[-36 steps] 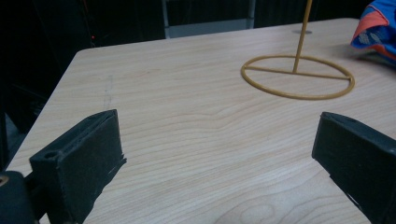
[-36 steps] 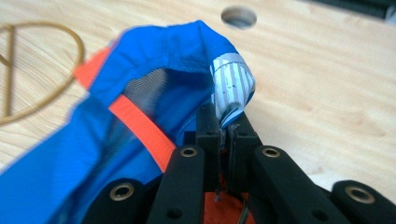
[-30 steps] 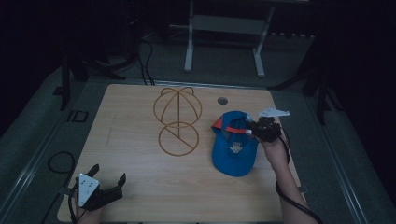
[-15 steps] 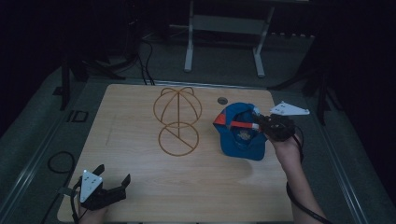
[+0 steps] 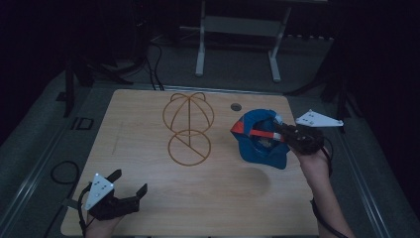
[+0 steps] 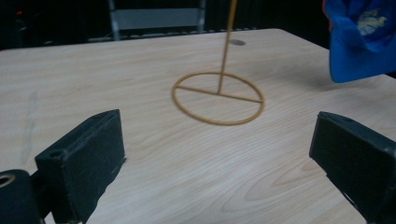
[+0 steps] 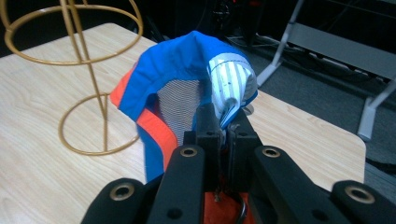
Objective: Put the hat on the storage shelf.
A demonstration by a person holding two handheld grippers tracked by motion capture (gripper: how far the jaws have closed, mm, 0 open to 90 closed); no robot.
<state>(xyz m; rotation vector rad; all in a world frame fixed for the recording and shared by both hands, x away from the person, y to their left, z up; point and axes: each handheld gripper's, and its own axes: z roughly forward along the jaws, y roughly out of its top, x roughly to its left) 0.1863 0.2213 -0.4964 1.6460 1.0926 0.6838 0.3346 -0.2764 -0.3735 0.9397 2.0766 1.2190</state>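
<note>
A blue cap with an orange band hangs above the right side of the table, and my right gripper is shut on its rim. In the right gripper view the black jaws pinch the cap at the striped white lining, right gripper. A gold wire hat stand rises upright at the table's middle, left of the cap. My left gripper hovers at the near left corner, open and holding nothing. In the left gripper view the stand's ring base lies ahead between the wide-apart jaws, and the cap hangs at the upper right.
The wooden table has a small round hole near its far edge. A metal frame stands on the floor behind the table. Cables lie on the floor at the left.
The right gripper has lifted the cap off the table and turned it up on edge. The left gripper has risen slightly and shifted right.
</note>
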